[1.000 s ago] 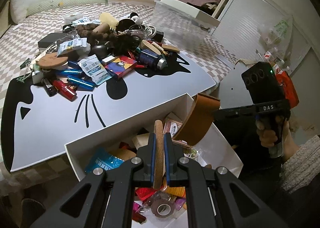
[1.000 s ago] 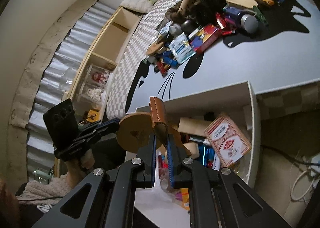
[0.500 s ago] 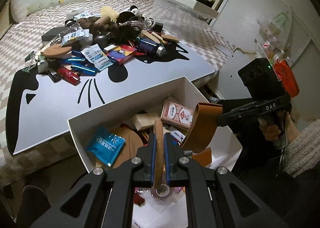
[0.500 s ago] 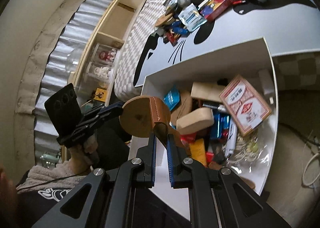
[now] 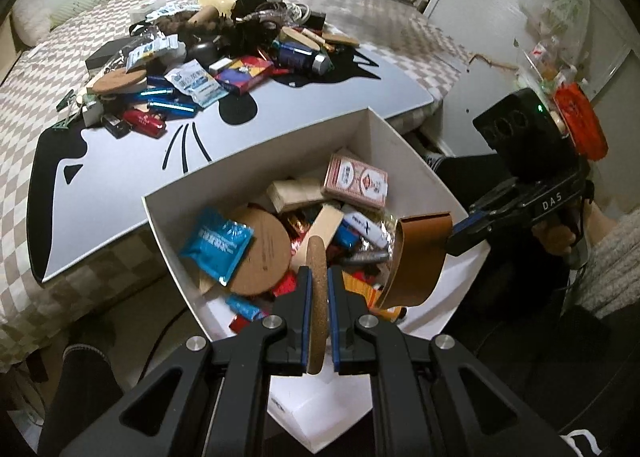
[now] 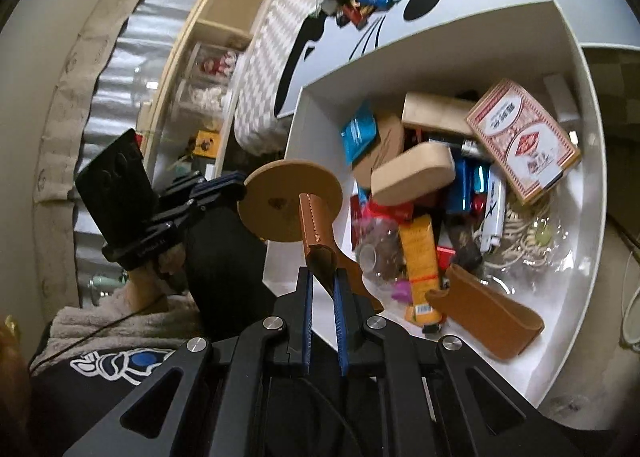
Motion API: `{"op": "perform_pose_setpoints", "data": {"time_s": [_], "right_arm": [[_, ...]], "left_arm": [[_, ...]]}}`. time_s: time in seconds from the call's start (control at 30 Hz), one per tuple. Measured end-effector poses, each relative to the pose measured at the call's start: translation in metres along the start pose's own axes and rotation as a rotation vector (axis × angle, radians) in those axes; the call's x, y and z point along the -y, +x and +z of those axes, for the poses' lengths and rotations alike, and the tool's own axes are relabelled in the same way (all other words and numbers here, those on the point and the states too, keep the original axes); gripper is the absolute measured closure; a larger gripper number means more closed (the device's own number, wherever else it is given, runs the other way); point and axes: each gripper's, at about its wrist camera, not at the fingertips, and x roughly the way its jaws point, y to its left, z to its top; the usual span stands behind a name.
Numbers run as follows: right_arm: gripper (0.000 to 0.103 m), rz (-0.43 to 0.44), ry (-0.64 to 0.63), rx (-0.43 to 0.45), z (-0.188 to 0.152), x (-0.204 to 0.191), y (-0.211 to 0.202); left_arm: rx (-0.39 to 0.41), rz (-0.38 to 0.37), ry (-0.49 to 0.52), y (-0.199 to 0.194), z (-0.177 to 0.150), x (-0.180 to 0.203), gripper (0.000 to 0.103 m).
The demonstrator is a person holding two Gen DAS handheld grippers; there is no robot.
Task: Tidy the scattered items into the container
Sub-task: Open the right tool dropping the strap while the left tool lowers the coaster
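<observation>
My left gripper (image 5: 318,277) is shut on a round cork coaster (image 5: 317,297), held edge-up above the white box (image 5: 400,141); both also show in the right wrist view, the gripper (image 6: 236,189) and the coaster (image 6: 292,201). My right gripper (image 6: 323,277) is shut on a brown leather sleeve (image 6: 318,229), seen in the left wrist view (image 5: 420,257) hanging over the box's near right side. The box (image 6: 440,17) holds several items, among them a card pack (image 5: 356,181), a blue packet (image 5: 218,243) and another cork disc (image 5: 264,253).
A pile of scattered items (image 5: 208,53) lies on the grey cat-print mat (image 5: 120,149) on the checkered bed beyond the box. A second brown leather piece (image 6: 488,321) lies in the box. Shelves (image 6: 224,21) stand left of the bed.
Both grippers have moved with their loads from the box's far edge to above its near side, and the view into the box has grown. Both stay shut.
</observation>
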Motion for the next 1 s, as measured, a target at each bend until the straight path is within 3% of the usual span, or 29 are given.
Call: {"op": "perform_pose_setpoints", "data": {"time_s": [0.37,1.0], "right_arm": [[0.092,-0.027,0.004,-0.087,-0.008,-0.001,0.016],[0.092,-0.089,0.046,-0.141,-0.005,0.005,0.029]], "left_arm": [[-0.099,-0.001,-0.008,0.018,-0.021,0.006,0.095],[-0.148,0.032,-0.072,0.034,-0.028,-0.011,0.095]]}}
